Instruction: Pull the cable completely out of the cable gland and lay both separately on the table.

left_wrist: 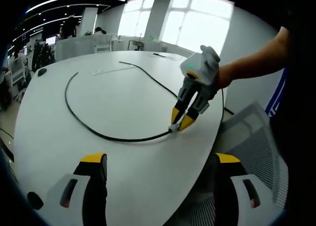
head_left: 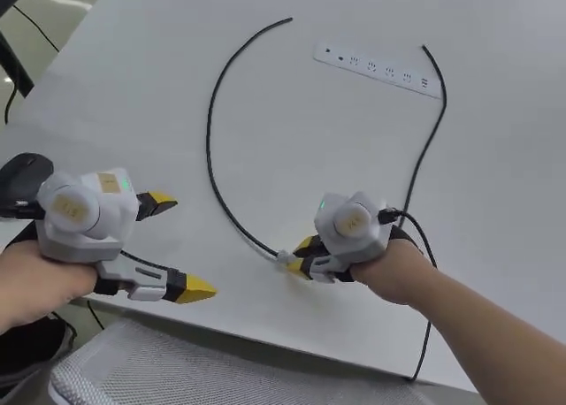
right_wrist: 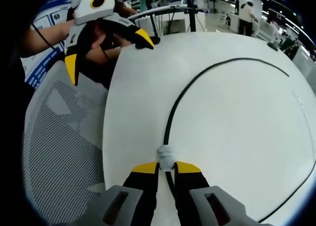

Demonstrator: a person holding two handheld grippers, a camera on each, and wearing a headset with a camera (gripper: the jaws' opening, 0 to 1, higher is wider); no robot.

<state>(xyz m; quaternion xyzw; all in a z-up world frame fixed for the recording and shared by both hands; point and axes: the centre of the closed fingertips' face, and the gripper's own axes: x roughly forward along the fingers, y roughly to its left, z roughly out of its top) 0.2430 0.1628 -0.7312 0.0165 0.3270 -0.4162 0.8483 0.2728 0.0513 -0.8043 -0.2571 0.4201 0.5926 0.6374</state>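
A long black cable [head_left: 210,131] curves in an arc across the white table [head_left: 292,149]. Its near end runs into a small white cable gland [head_left: 285,260] close to the front edge. My right gripper [head_left: 299,256] is shut on the gland, yellow tips either side of it. In the right gripper view the gland [right_wrist: 166,156] sits at the tips, with the cable [right_wrist: 173,112] passing back between the jaws. My left gripper [head_left: 177,244] hovers to the left, open and holding nothing. In the left gripper view it [left_wrist: 160,159] faces the right gripper [left_wrist: 180,123] and the cable [left_wrist: 98,133].
A white power strip [head_left: 378,69] lies at the far right, with a second black lead [head_left: 431,131] running from it toward the front edge. A dark object [head_left: 22,171] sits at the left edge. A mesh chair [head_left: 177,370] stands below the table's front edge.
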